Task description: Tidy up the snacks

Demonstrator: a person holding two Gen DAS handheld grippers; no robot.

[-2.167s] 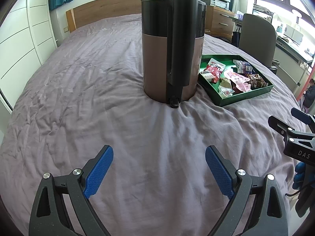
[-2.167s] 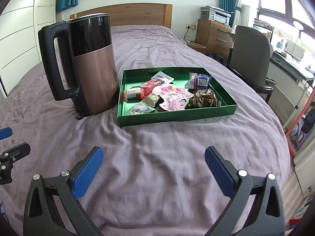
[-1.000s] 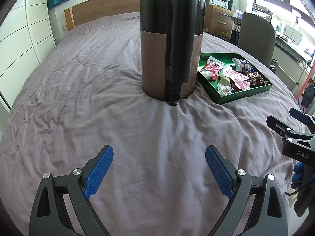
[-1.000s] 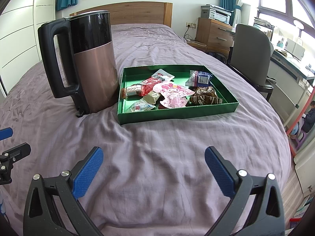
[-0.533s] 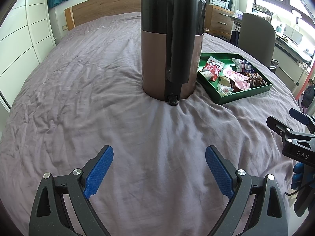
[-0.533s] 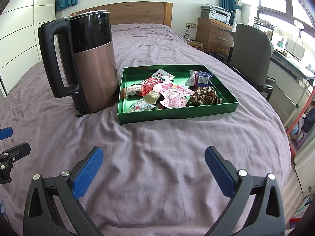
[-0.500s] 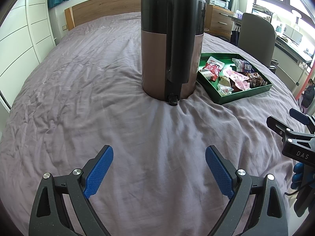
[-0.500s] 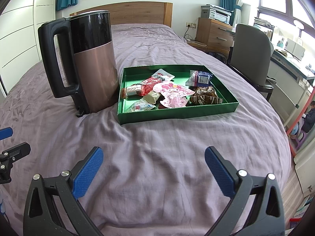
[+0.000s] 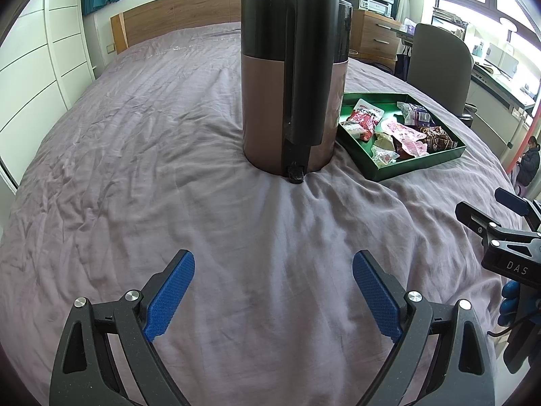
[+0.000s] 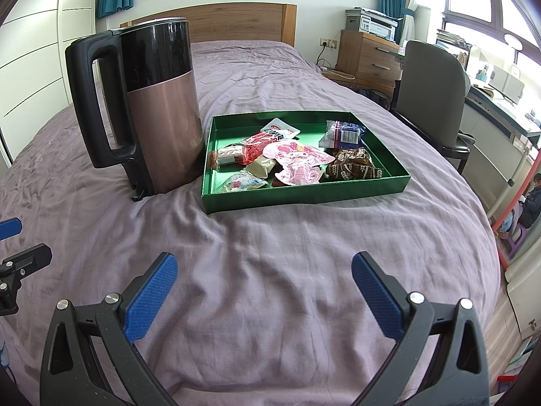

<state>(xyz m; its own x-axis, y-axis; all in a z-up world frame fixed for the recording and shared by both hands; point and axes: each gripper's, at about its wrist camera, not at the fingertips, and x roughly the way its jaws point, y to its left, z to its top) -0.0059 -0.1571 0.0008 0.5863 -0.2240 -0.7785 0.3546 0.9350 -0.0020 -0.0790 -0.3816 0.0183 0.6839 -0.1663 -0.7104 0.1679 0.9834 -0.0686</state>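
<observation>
A green tray [image 10: 304,194] [image 9: 416,165] lies on the purple bedspread and holds several wrapped snacks: a red packet [image 10: 257,142], a pink packet [image 10: 297,162], a brown packet [image 10: 353,164] and a blue and clear packet [image 10: 341,133]. My right gripper [image 10: 263,291] hovers open over bare sheet in front of the tray, nothing between its blue pads. My left gripper [image 9: 273,286] is open too, over the sheet in front of the kettle. Each gripper's edge shows in the other's view.
A tall bronze and black kettle [image 10: 152,108] [image 9: 294,77] stands just left of the tray, handle toward me. Beyond the bed are a wooden headboard [image 10: 236,22], a drawer unit with a printer [image 10: 368,47], a grey chair [image 10: 432,94] and a desk at the right.
</observation>
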